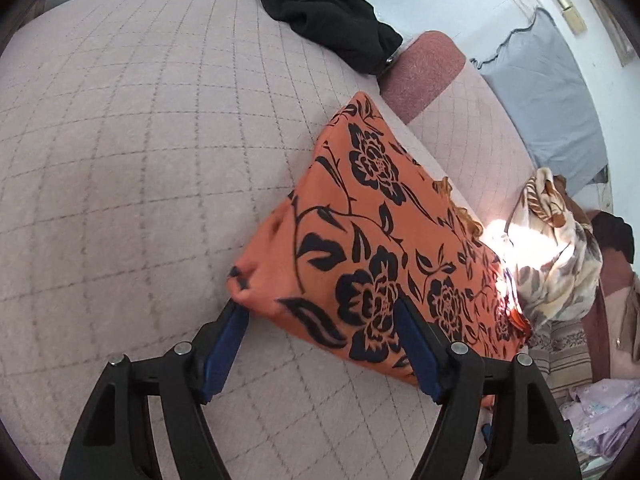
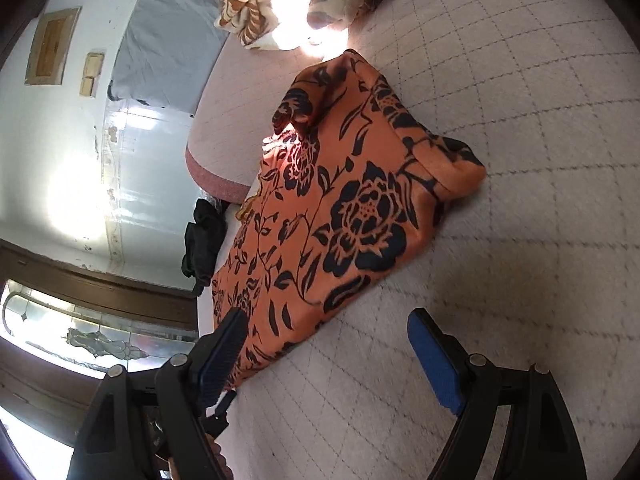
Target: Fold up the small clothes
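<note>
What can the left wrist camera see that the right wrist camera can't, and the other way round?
Only the left wrist view shows the lilac clothes at its lower right edge and the left gripper, open over a corner of the cloth. Only the right wrist view shows the patterned glass door and the right gripper, also open. Both show the orange floral cloth on the quilted bed, the black garment and the cream floral blanket.

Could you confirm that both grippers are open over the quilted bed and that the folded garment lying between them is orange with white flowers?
Not quite: the flowers are black, not white. Both wrist views show the orange garment printed with black blooms and leaves. The rest holds: the left gripper and right gripper are open over the quilted bed.
</note>
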Demonstrator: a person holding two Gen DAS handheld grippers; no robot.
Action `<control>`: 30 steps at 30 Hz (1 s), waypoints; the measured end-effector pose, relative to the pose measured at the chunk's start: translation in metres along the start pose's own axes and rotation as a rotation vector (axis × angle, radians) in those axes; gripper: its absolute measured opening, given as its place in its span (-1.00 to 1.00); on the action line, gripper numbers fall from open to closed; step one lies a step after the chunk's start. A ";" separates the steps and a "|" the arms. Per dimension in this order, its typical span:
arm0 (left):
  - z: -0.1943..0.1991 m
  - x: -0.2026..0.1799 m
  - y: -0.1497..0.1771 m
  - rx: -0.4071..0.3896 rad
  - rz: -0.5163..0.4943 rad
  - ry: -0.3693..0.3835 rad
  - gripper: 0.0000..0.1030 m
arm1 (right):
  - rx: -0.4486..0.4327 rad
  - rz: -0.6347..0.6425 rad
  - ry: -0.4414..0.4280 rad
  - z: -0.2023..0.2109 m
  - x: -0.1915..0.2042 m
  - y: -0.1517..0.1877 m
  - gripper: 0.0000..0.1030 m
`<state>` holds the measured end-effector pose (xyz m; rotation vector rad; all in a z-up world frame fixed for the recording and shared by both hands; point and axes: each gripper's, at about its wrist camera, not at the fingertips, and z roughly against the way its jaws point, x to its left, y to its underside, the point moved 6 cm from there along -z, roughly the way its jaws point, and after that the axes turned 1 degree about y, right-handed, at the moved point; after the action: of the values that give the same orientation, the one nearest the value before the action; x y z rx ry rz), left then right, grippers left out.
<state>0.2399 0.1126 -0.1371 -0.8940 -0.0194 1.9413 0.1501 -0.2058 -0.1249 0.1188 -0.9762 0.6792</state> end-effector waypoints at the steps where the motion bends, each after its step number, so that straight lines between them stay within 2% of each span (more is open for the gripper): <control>1: -0.004 -0.002 -0.005 -0.017 -0.002 -0.009 0.50 | -0.019 -0.024 0.015 -0.005 -0.002 -0.008 0.65; 4: -0.014 -0.003 -0.018 -0.045 0.037 -0.018 0.61 | -0.090 -0.124 0.028 -0.020 -0.008 -0.034 0.65; 6: -0.022 -0.004 -0.027 -0.060 0.048 -0.038 0.59 | -0.153 -0.168 0.038 -0.024 -0.008 -0.047 0.65; 7: -0.026 -0.006 -0.030 -0.057 0.038 -0.053 0.35 | -0.179 -0.181 0.050 -0.027 -0.009 -0.052 0.63; 8: -0.029 -0.009 -0.034 -0.050 0.015 -0.070 -0.16 | -0.200 -0.203 0.063 -0.029 -0.010 -0.056 0.58; 9: -0.033 -0.009 -0.036 -0.023 -0.005 -0.100 -0.68 | -0.211 -0.198 0.081 -0.032 -0.010 -0.059 0.09; 10: -0.035 -0.008 -0.040 -0.005 0.004 -0.093 -0.69 | -0.189 -0.177 0.108 -0.040 -0.010 -0.060 -0.75; 12: -0.030 -0.011 -0.046 0.002 -0.012 -0.084 -0.70 | -0.161 -0.178 0.123 -0.048 -0.015 -0.060 -0.74; 14: -0.014 -0.020 -0.051 -0.036 -0.065 -0.081 -0.71 | -0.158 -0.127 0.120 -0.044 -0.002 -0.061 -0.75; 20: 0.051 -0.058 -0.051 -0.140 -0.165 -0.047 -0.73 | -0.168 0.016 0.058 -0.004 0.065 -0.058 -0.77; 23: 0.090 -0.056 -0.037 -0.151 -0.177 -0.022 -0.73 | -0.164 0.080 0.036 0.029 0.087 -0.041 -0.77; 27: 0.123 -0.021 0.013 -0.100 -0.170 -0.037 -0.72 | -0.125 0.101 0.048 0.081 0.067 0.009 -0.77; 30: 0.108 0.025 0.060 0.002 -0.146 -0.100 -0.62 | -0.044 0.064 0.111 0.096 0.016 0.060 -0.68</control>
<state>0.1232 0.1363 -0.0941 -0.7715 -0.1378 1.8470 0.0512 -0.1880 -0.0694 0.0113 -0.8910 0.7147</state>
